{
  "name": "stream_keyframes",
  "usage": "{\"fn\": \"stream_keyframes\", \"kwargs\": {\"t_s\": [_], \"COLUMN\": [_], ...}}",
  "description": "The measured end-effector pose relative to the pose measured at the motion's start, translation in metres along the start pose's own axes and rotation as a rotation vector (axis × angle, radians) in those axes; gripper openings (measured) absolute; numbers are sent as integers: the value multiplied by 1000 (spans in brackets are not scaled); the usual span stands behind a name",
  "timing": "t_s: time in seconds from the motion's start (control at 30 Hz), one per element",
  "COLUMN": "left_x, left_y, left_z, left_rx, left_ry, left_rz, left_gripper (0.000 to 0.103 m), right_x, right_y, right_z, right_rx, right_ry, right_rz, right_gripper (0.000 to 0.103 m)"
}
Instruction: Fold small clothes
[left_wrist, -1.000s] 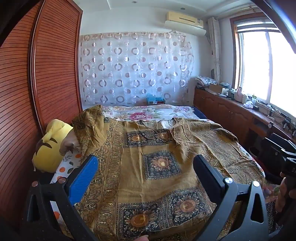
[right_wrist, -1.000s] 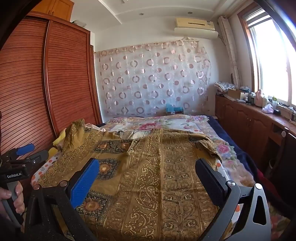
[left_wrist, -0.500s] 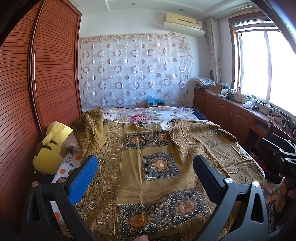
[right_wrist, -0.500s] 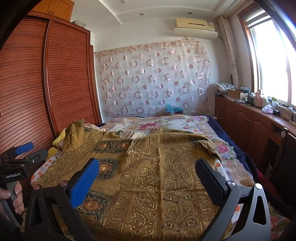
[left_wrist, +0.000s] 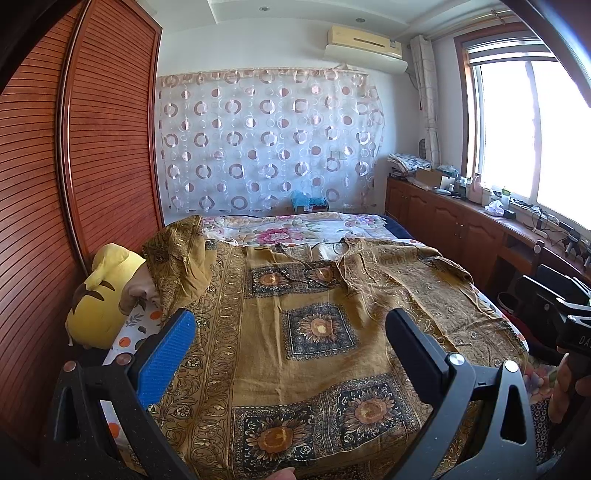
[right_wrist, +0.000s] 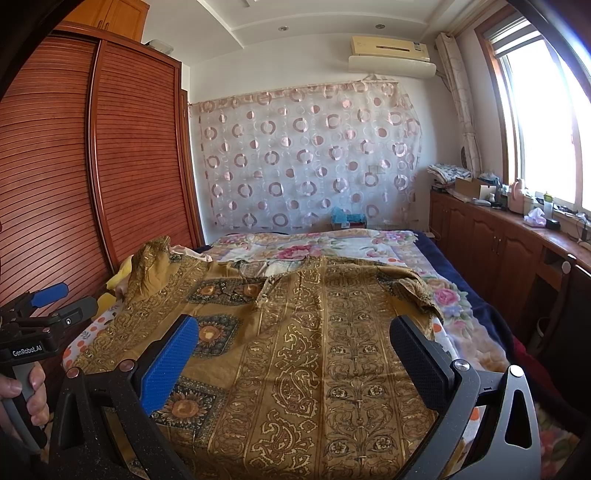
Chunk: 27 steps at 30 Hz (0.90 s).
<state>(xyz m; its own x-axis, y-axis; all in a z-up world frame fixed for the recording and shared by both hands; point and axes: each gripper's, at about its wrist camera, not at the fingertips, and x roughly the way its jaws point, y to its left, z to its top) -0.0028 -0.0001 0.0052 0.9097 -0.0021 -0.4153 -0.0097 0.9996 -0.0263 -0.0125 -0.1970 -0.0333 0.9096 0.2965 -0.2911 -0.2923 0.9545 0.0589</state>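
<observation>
A mustard-gold patterned garment (left_wrist: 317, 332) with sunflower squares lies spread across the bed, its left sleeve bunched up over a pillow. In the right wrist view the same garment (right_wrist: 332, 350) shows its paisley panel and its right sleeve lying crumpled near the bed's right edge. My left gripper (left_wrist: 290, 325) hovers open above the garment's near half, holding nothing. My right gripper (right_wrist: 293, 330) is open too, above the near right part of the cloth. The left gripper's handle (right_wrist: 33, 332), held in a hand, shows at the left edge of the right wrist view.
A yellow plush toy (left_wrist: 99, 295) and a spotted pillow (left_wrist: 129, 328) lie at the bed's left against the wooden wardrobe (left_wrist: 55, 166). A floral bedsheet (left_wrist: 295, 229) covers the far bed. A wooden cabinet (right_wrist: 498, 243) with clutter runs under the window on the right.
Both views have shifted only slightly; the grippers remain open above the garment, and the cloth has not moved.
</observation>
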Motion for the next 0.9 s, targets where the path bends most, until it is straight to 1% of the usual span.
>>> {"fn": "stream_keyframes", "kwargs": {"t_s": [0.37, 0.53, 0.9], "left_x": [-2, -6, -6], "left_y": [-2, -6, -6], "left_z": [1, 8, 7], "left_rx": [1, 2, 3], "left_ry": [-4, -12, -13], "left_rz": [3, 3, 4], "left_gripper": [103, 103, 103], "right_x": [-1, 0, -1], "right_y": [0, 1, 1], "right_z": [-2, -2, -2], "right_rx": [2, 0, 1], "right_ry": [-7, -7, -7], "right_rz": [0, -1, 0], "right_gripper": [103, 103, 103]}}
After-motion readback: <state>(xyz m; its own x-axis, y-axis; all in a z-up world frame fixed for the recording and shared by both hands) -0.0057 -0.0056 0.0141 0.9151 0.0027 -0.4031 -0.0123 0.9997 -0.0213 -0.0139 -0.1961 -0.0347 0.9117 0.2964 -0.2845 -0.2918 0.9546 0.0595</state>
